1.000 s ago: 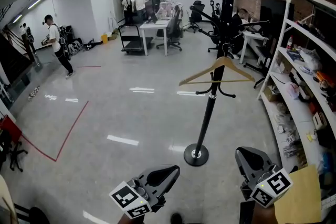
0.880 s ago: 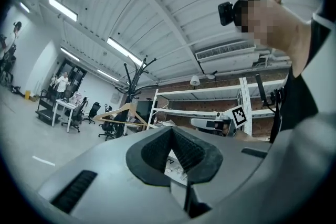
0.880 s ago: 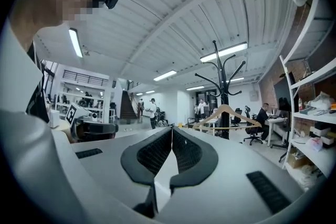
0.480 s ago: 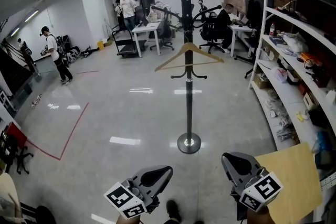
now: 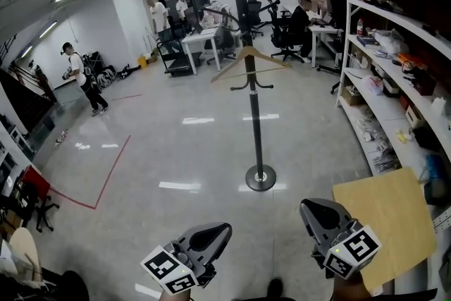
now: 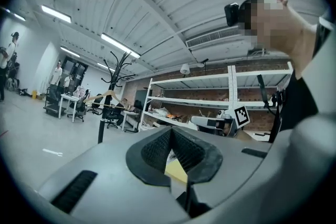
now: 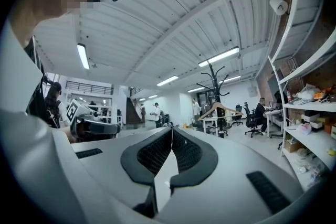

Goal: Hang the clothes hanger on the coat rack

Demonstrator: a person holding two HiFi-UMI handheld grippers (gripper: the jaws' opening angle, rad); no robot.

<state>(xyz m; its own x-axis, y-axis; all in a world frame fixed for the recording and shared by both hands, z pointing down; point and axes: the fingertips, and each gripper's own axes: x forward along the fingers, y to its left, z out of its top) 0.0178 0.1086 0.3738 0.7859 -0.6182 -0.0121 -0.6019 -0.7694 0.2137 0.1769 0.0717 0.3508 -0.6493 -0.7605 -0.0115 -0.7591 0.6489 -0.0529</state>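
Wooden hanger [image 5: 248,56] is on the coat rack [image 5: 254,116], level and lying across the pole, below the upper arms and above the short lower hooks. Which arm carries its hook is too small to tell. The rack stands on the floor [image 5: 176,144], well apart from both grippers, with the shelves [image 5: 384,46] off to its right. Left gripper [image 5: 215,232] and right gripper [image 5: 315,211] are low at the near edge of the head view. The left gripper view shows its jaws together at the tips with nothing between them [image 6: 171,136]. The right gripper view shows the same, closed and empty [image 7: 171,136]. A tan board [image 5: 384,218] lies just beside the right gripper. Judgement: the hanging step looks done, with neither gripper on the hanger. Handling estimate: light, rigid, not fragile. The smooth finished wood is likely to slip in the pads and will swing freely on its hook if nudged. If it needs re-seating, the best hold is on one sloped shoulder close to the neck, or on the crossbar near centre, leaving the hook free.
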